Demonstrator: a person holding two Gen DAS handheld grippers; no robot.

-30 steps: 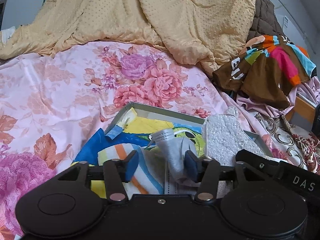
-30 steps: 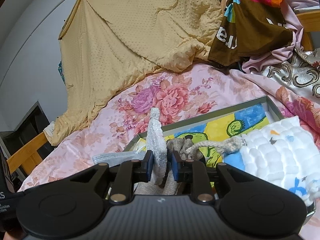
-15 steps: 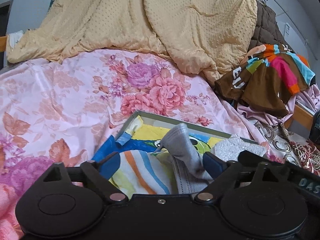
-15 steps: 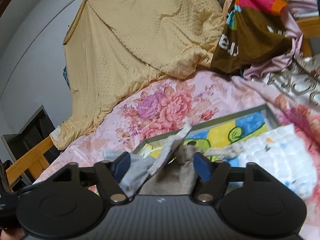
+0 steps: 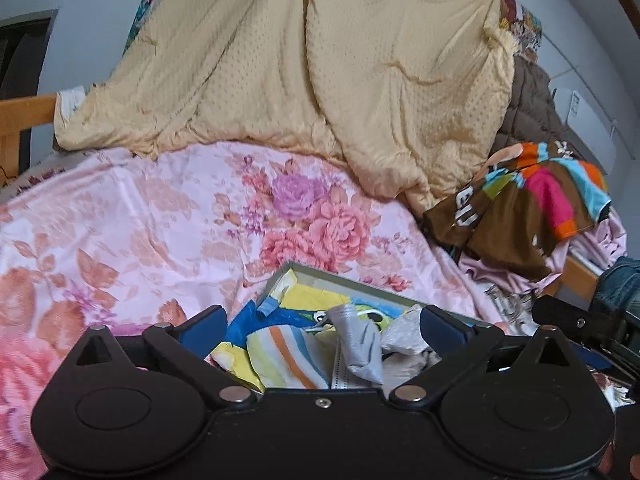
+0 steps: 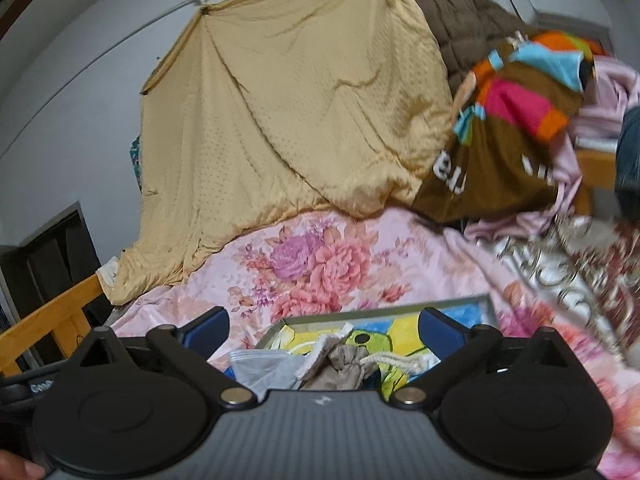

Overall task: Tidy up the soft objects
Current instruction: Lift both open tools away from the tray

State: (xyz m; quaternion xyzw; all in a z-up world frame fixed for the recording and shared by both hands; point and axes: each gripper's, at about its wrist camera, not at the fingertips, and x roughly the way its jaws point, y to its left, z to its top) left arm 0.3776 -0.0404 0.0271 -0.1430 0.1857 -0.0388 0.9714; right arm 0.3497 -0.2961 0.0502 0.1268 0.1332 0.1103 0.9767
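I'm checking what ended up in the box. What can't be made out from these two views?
- Box, left wrist view: near half hidden behind the left gripper.
- Striped cloth: lower edge covered by the same gripper.
- Drawstring pouch, right wrist view: base hidden behind the right gripper.
- Patterned bedding at right: motion-blurred.

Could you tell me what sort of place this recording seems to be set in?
Most likely a bedroom: a floral pink bedspread covers a bed, a yellow quilt is heaped behind it, and a wooden bed rail runs along the side.

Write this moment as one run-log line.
left claw: opening, empty | right claw: opening, empty | grey mask, pouch: in tray
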